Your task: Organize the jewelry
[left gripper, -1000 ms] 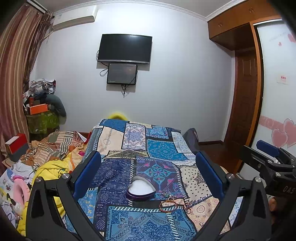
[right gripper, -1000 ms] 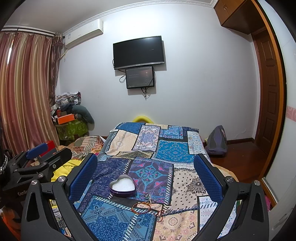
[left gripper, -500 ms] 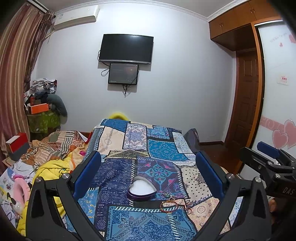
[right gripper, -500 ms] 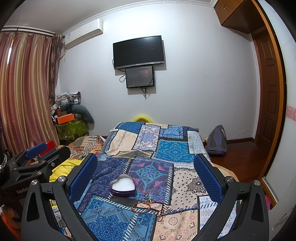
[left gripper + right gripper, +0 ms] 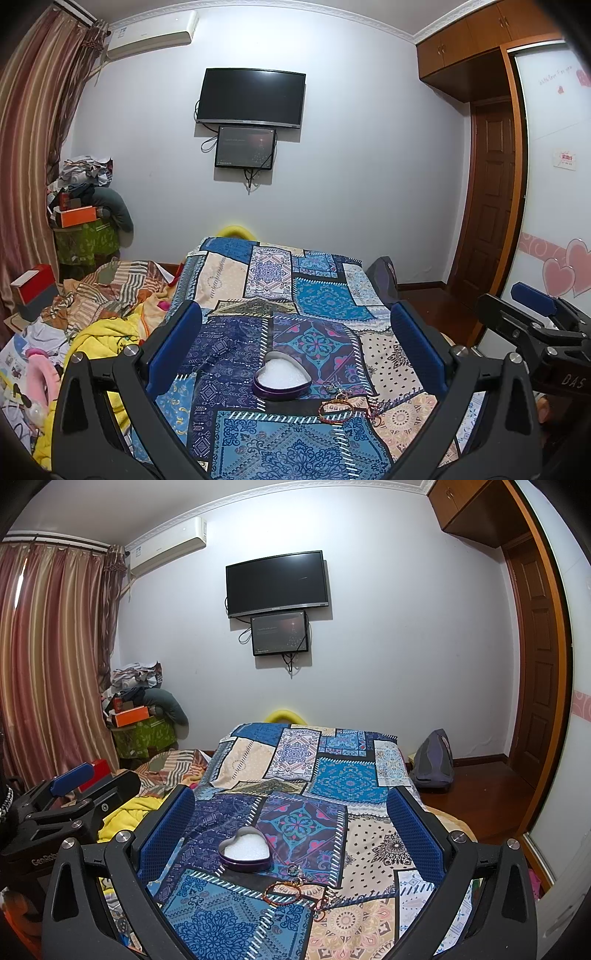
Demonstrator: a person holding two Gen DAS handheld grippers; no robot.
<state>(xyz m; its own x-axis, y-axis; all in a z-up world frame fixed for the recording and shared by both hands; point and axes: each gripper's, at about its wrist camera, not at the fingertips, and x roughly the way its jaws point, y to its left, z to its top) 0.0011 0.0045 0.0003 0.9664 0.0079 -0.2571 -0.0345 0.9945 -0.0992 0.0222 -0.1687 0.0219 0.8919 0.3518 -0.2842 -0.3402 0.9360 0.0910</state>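
Note:
A purple heart-shaped tin [image 5: 281, 380] with white lining lies open on the patchwork bedspread [image 5: 280, 291]; it also shows in the right wrist view [image 5: 245, 852]. A red-brown beaded bracelet [image 5: 335, 406] and small tangled pieces [image 5: 371, 406] lie just in front and right of the tin, also in the right wrist view [image 5: 283, 890]. My left gripper [image 5: 293, 345] is open and empty, held above the bed short of the tin. My right gripper [image 5: 290, 829] is open and empty beside it. Each gripper sees the other at its frame edge.
Crumpled yellow and striped blankets [image 5: 99, 321] lie left of the bed. A red box [image 5: 31, 291] and a pile of clutter [image 5: 85, 206] stand by the curtain. A dark backpack [image 5: 432, 760] sits on the floor to the right, near a wooden door [image 5: 539, 686].
The left wrist view has tilted slightly, so the room sits a little lower in frame. The right gripper and the jewelry have not moved.

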